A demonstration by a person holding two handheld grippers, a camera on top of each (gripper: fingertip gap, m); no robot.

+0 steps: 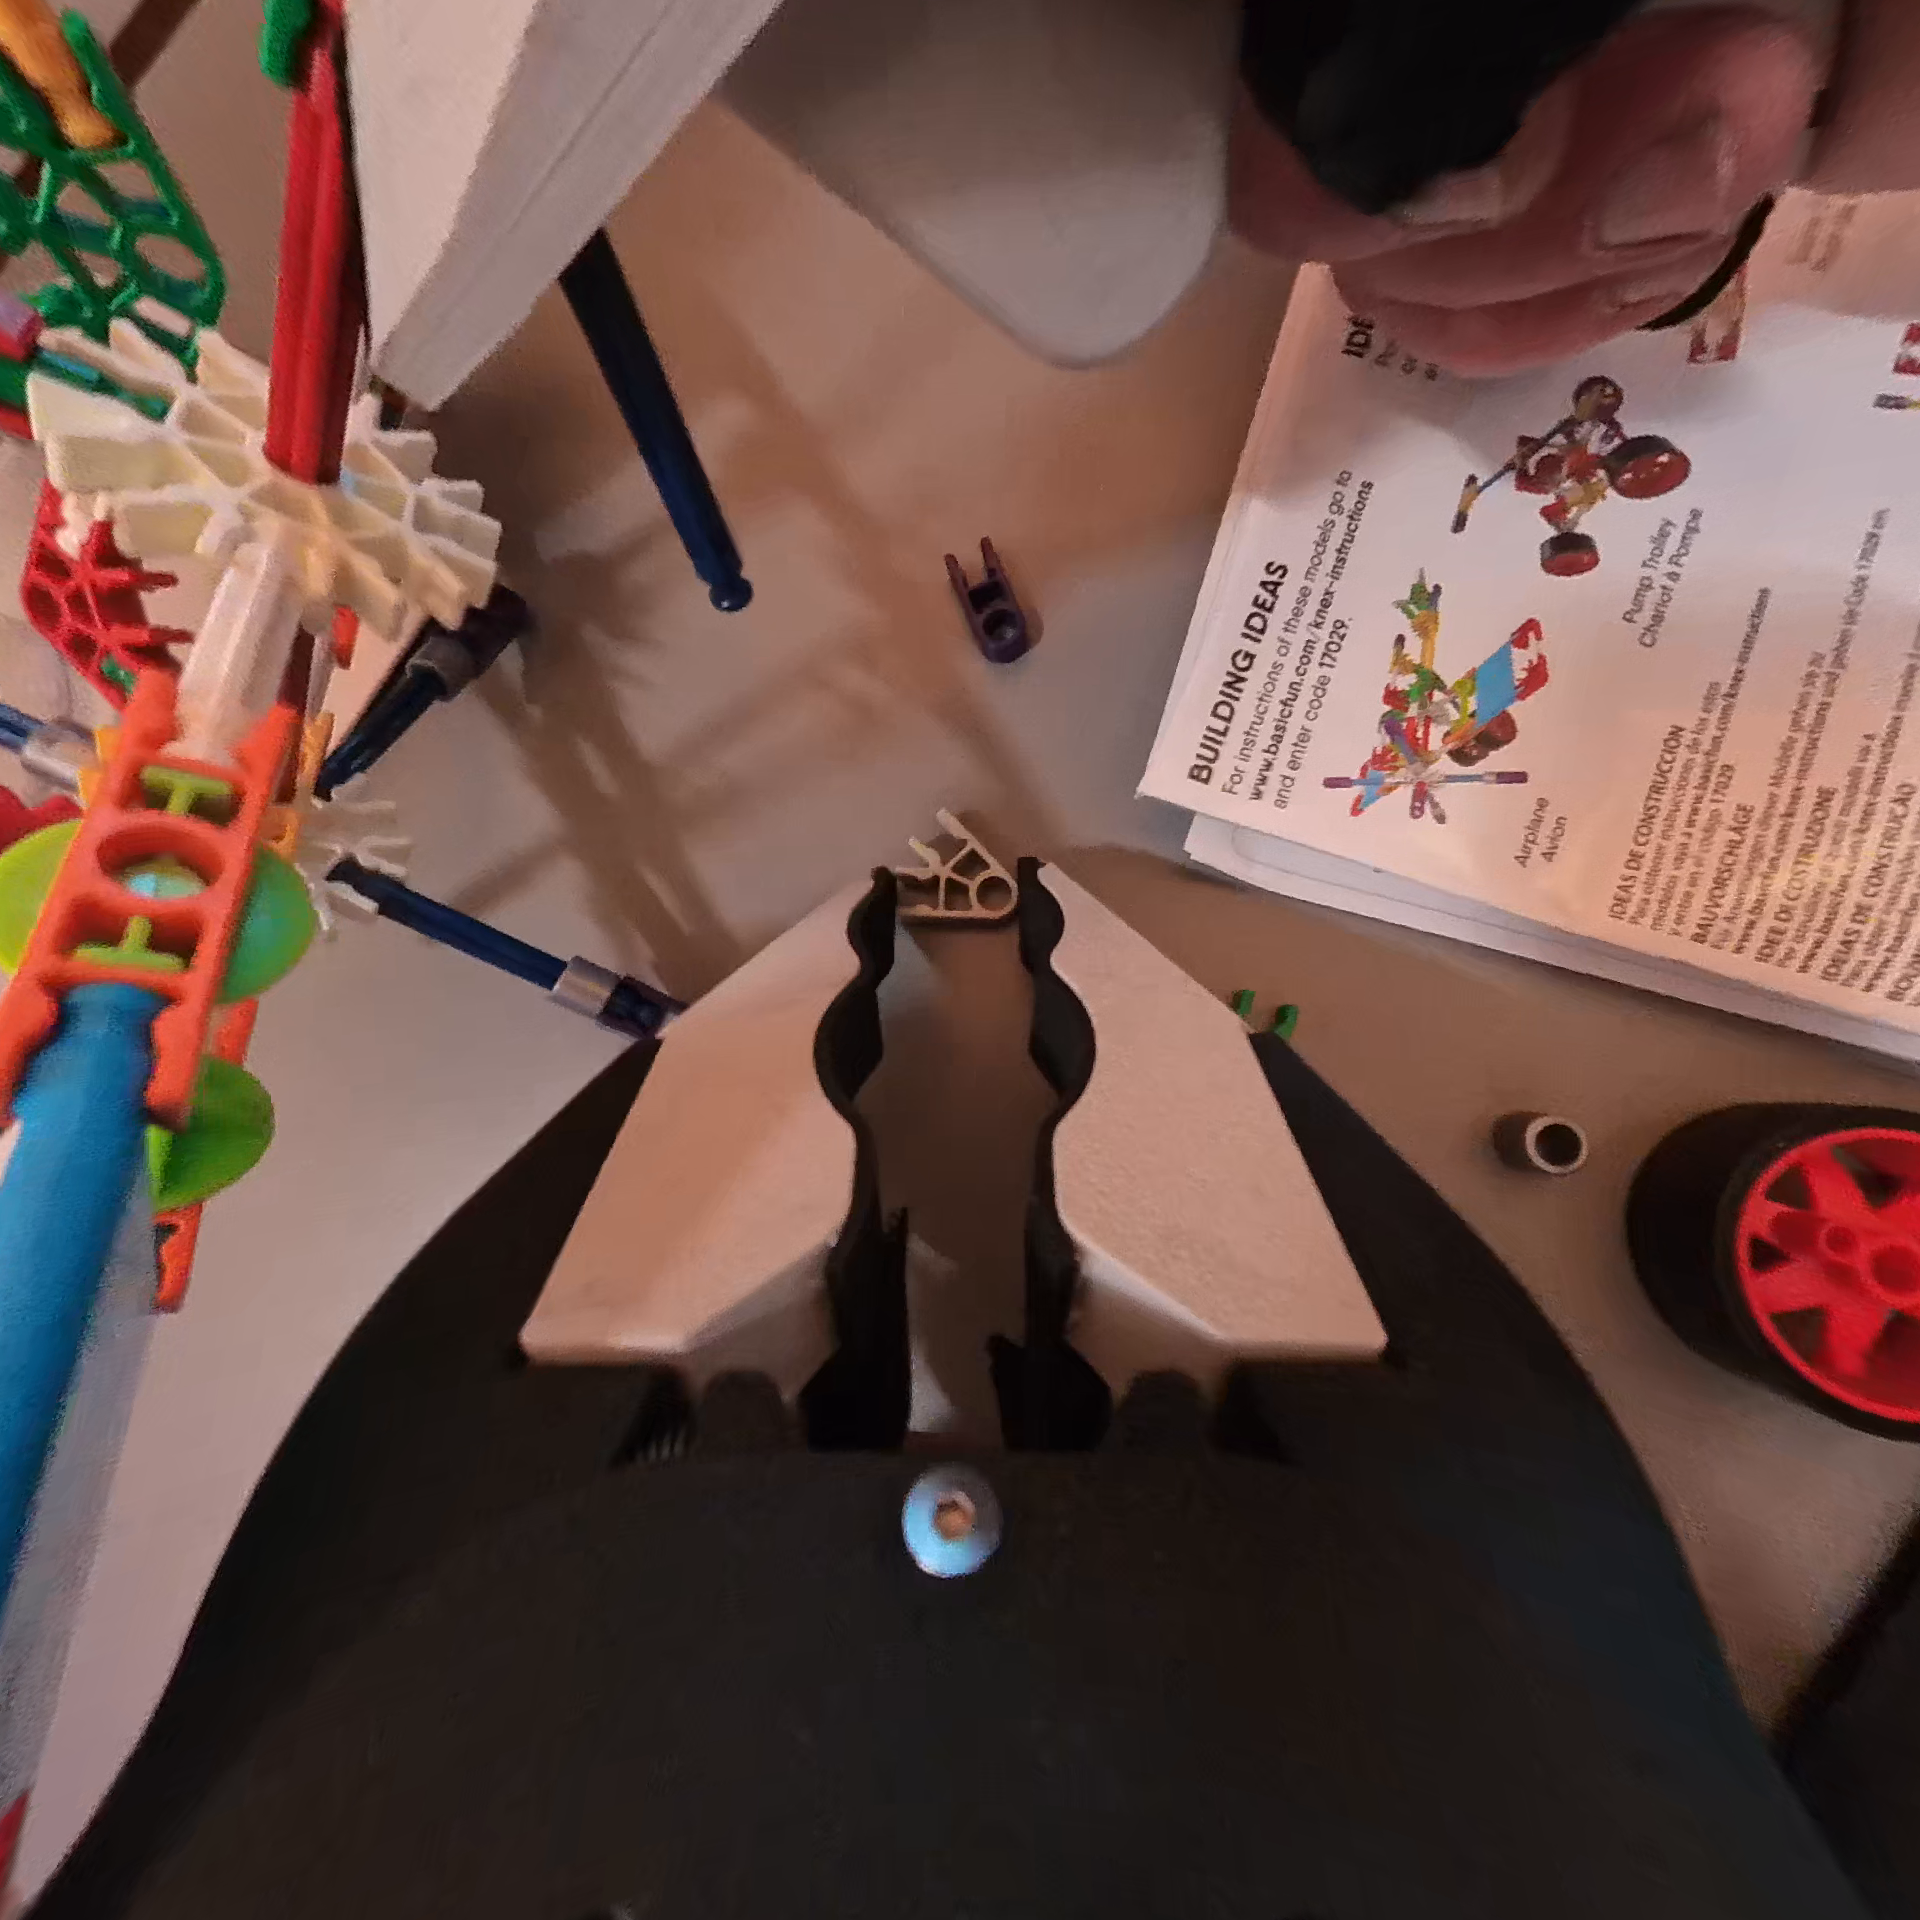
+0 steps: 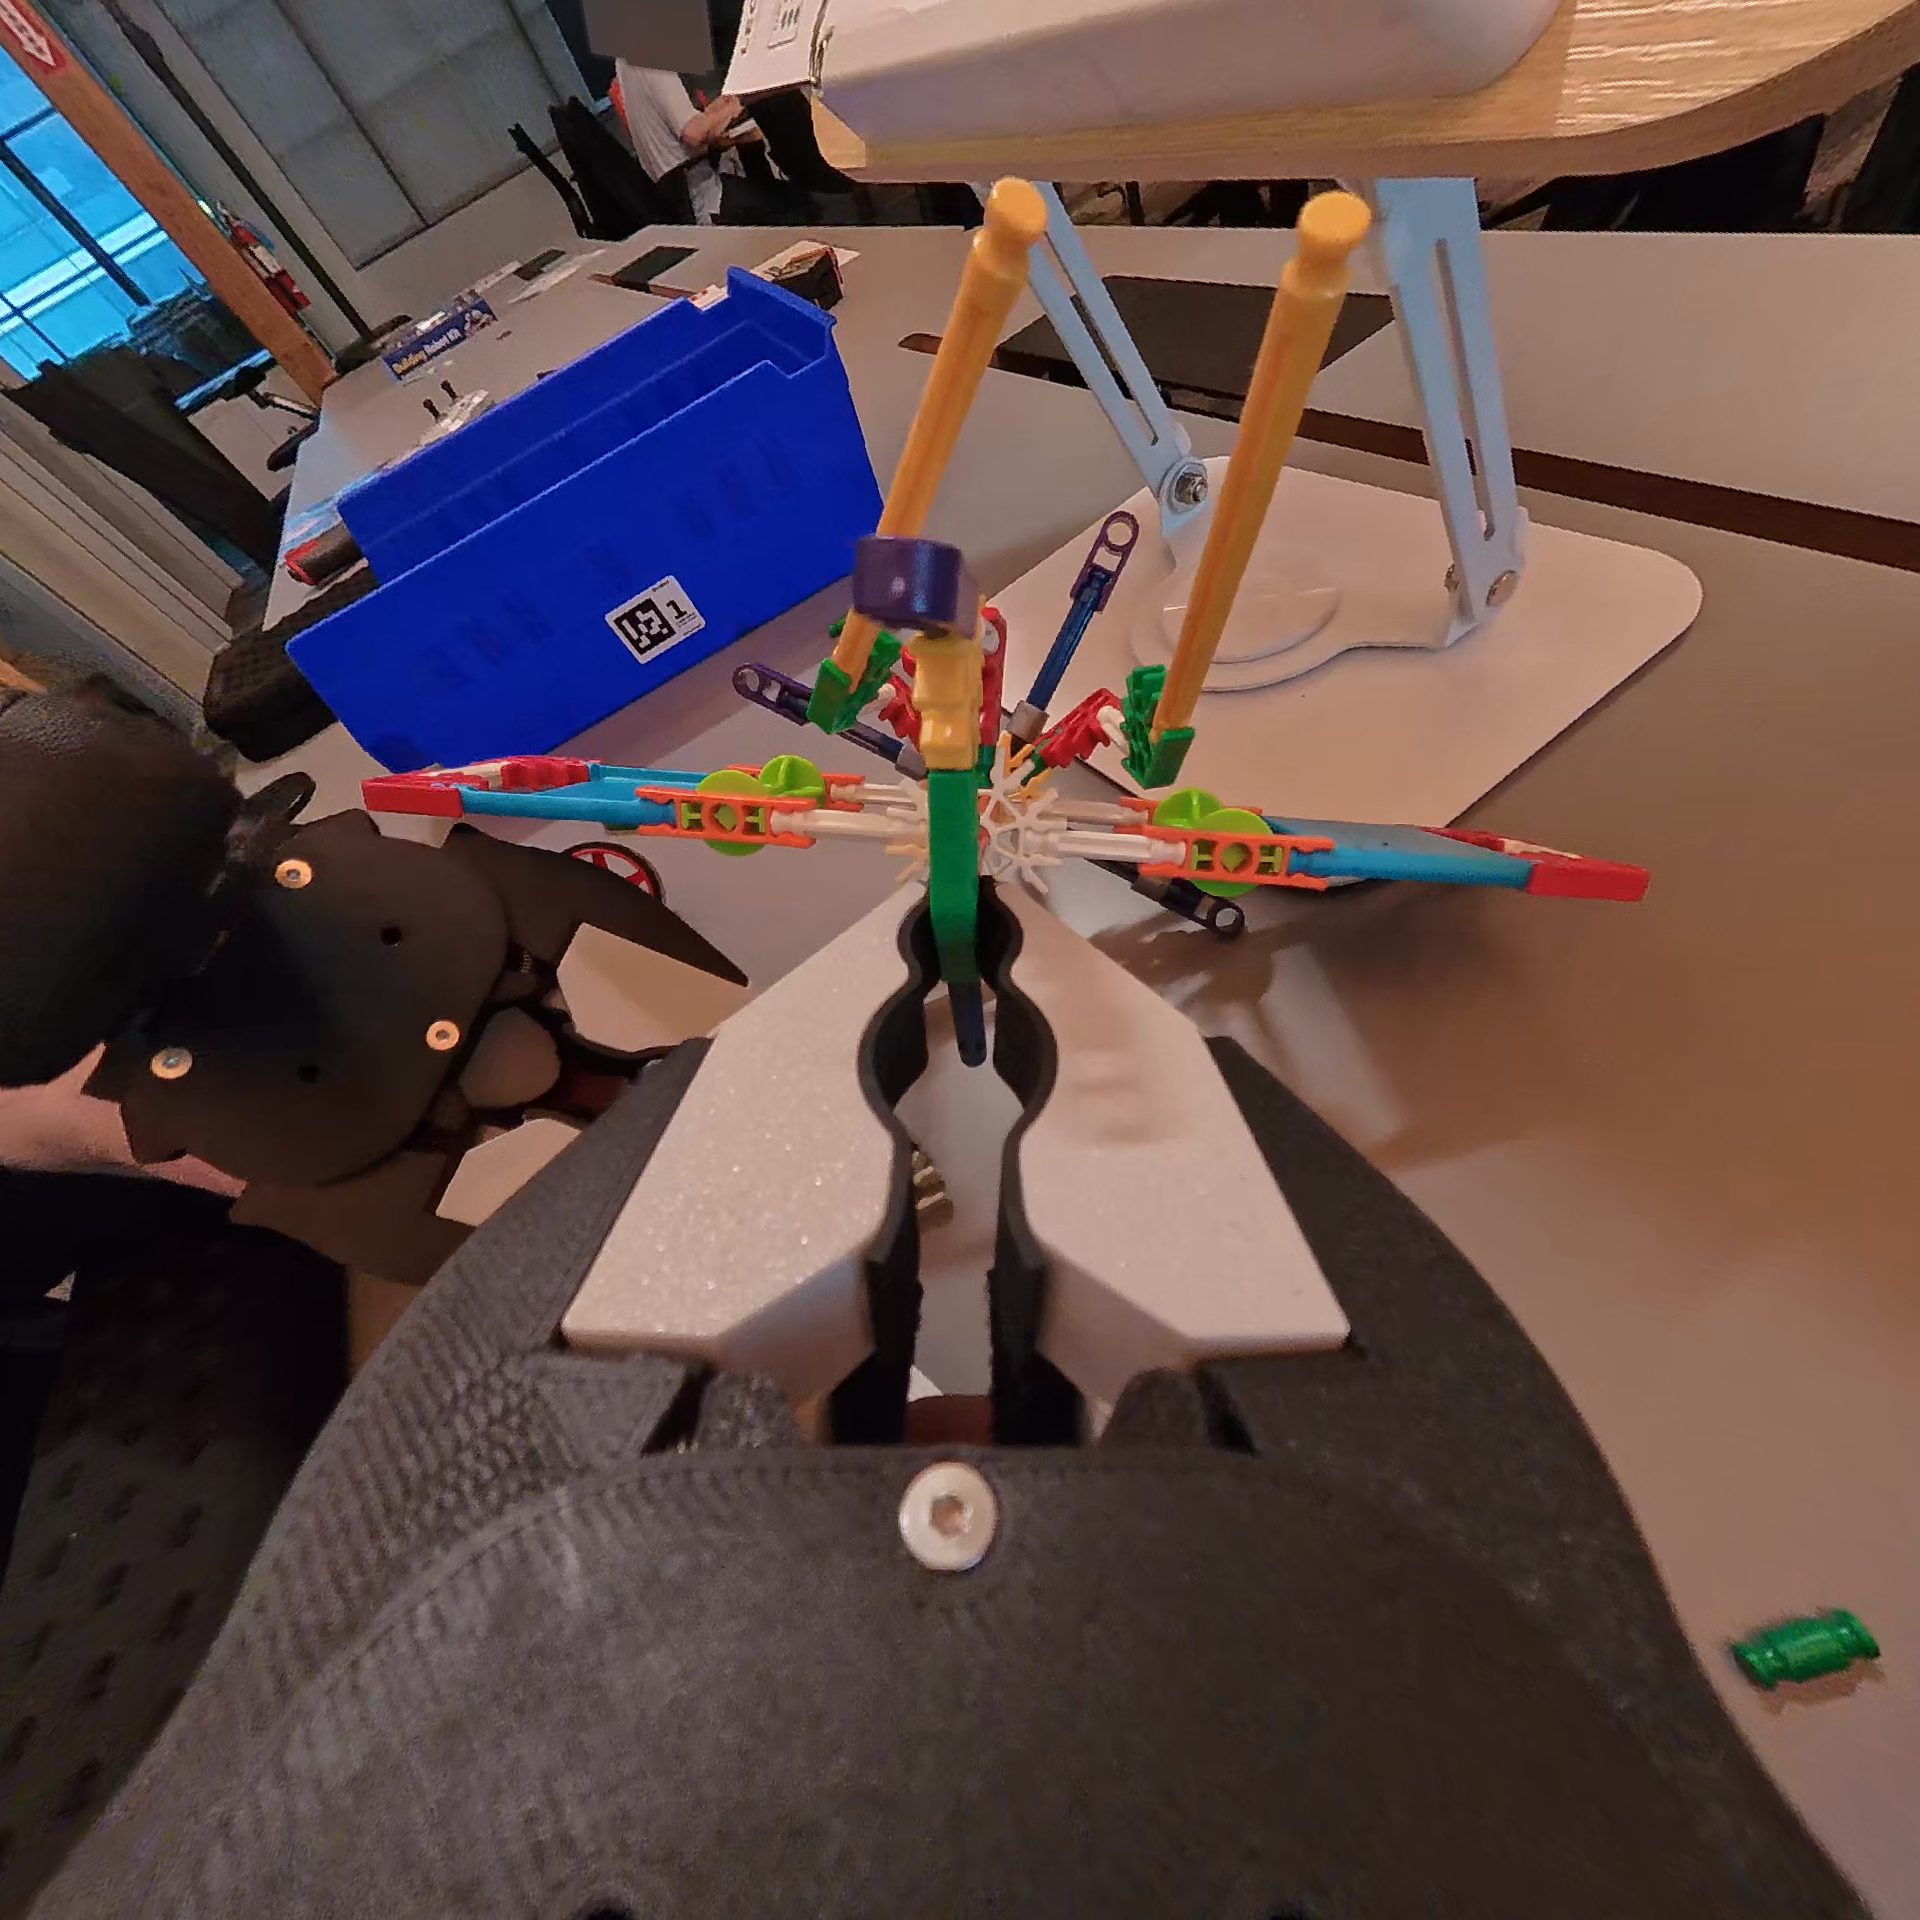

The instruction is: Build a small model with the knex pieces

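Note:
My left gripper is shut on a small grey connector, pinched between its fingertips above the beige table. My right gripper is shut on the green connector and dark blue rod at the near end of a colourful rod-and-connector model with blue wings, orange braces and two yellow rods. The model also shows at the left of the left wrist view. The left gripper appears at the left of the right wrist view, beside the model's wing.
A purple connector, a dark blue rod, a grey spacer, a red-hubbed black wheel and an instruction booklet lie on the table. A blue bin, a white stand and a loose green connector are nearby. The grippers' ends are close to 11 centimeters from one another. Between my left fingertips and the grey spacer there is roughly 9 centimeters.

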